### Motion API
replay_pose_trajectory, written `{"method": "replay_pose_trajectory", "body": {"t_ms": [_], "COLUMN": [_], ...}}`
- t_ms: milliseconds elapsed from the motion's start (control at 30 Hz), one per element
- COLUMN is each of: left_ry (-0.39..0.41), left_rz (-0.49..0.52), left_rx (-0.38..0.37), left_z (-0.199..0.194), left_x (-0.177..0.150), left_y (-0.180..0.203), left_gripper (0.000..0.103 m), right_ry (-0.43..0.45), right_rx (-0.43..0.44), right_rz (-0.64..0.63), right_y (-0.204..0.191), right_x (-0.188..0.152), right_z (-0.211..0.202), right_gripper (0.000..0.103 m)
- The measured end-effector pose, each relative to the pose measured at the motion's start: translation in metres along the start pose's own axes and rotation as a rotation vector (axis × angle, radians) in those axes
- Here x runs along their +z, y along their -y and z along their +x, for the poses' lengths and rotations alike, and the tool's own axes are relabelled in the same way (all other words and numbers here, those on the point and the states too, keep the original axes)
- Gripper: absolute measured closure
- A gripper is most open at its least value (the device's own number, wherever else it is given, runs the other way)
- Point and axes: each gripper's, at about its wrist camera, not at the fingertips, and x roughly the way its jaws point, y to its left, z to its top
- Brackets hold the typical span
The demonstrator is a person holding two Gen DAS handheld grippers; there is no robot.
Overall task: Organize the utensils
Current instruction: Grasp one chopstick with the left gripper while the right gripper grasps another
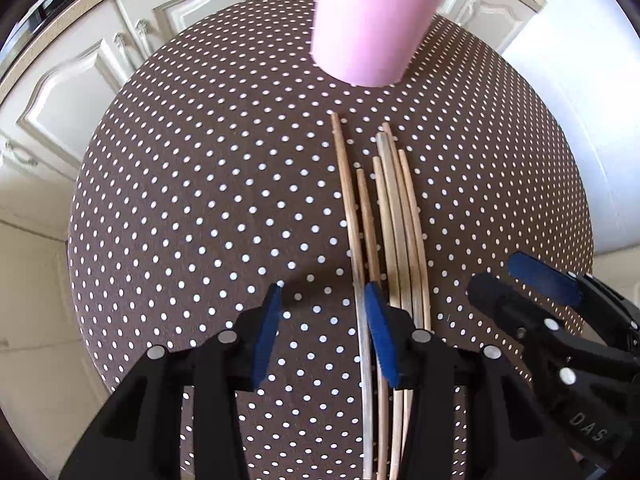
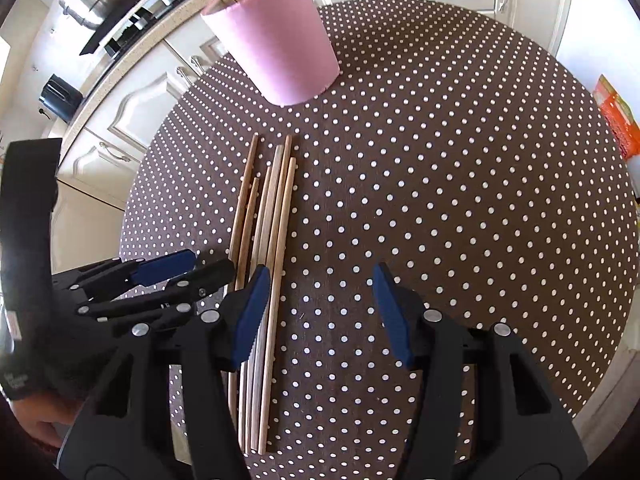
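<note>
Left wrist view: chopsticks (image 1: pixel 394 216) run 6-to-12 toward pink cup (image 1: pixel 374 20) — left gripper (image 1: pixel 324 332) nearer (straddling leftmost); right gripper (image 2: pixel 320 312) at 3; both open, empty.

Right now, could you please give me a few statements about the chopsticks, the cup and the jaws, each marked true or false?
1. The pink cup stands upright on the polka-dot tablecloth. True.
2. The cup is empty. False: sticks poke out of it.
3. Six loose chopsticks lie side by side. True.
4. The left gripper grips a chopstick. False: its jaws are open and hold nothing.
5. The right gripper has open jaws. True.
</note>
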Motion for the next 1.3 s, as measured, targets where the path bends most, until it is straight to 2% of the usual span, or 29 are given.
{"method": "replay_pose_trajectory", "body": {"t_ms": [200,233,267,300,367,433,700,733,867,1000,1067,1167,1233,1300], "left_ry": [-0.016,-0.019,-0.015,-0.007,-0.015,-0.017,-0.023,-0.027,-0.039,-0.047,-0.043,-0.032,-0.026,-0.021], "left_rz": [0.018,0.024,0.030,0.041,0.003,-0.037,-0.115,-0.121,-0.126,-0.137,-0.167,-0.135,-0.124,-0.127], "left_rx": [0.060,0.067,0.086,0.101,0.033,-0.016,-0.066,-0.066,-0.074,-0.078,-0.092,-0.081,-0.072,-0.070], "left_z": [0.003,0.003,0.002,0.001,-0.001,-0.004,-0.010,-0.010,-0.005,0.007,0.008,0.008,0.006,0.005], "left_x": [0.013,0.015,0.015,0.018,0.014,0.009,-0.008,-0.007,-0.002,0.015,0.017,0.016,0.012,0.011], "left_y": [0.005,0.006,0.007,0.013,0.004,-0.007,-0.026,-0.027,-0.031,-0.037,-0.042,-0.040,-0.038,-0.036], "left_gripper": [0.060,0.063,0.083,0.090,0.097,0.097,0.097,0.097,0.097,0.097,0.097,0.097,0.097,0.097], "right_ry": [-0.032,-0.045,-0.059,-0.083,-0.141,-0.164,-0.195,-0.203,-0.249,-0.288,-0.301,-0.309,-0.315,-0.326], "right_rx": [-0.021,-0.014,-0.010,0.003,0.028,0.040,-0.098,-0.121,-0.142,-0.215,-0.231,-0.243,-0.257,-0.268], "right_rz": [0.037,0.036,0.030,0.028,0.032,0.026,-0.101,-0.129,-0.106,-0.173,-0.194,-0.250,-0.269,-0.303], "right_y": [0.002,0.001,0.000,-0.001,-0.005,-0.009,-0.040,-0.046,-0.056,-0.087,-0.094,-0.105,-0.107,-0.108], "right_x": [0.007,0.009,0.010,0.011,0.013,0.014,0.016,0.017,0.025,0.035,0.038,0.039,0.039,0.041], "right_z": [0.005,0.006,0.007,0.010,0.018,0.022,0.035,0.037,0.045,0.060,0.064,0.069,0.070,0.072], "right_gripper": [0.053,0.054,0.054,0.055,0.058,0.069,0.075,0.075,0.073,0.069,0.070,0.073,0.087,0.093]}}
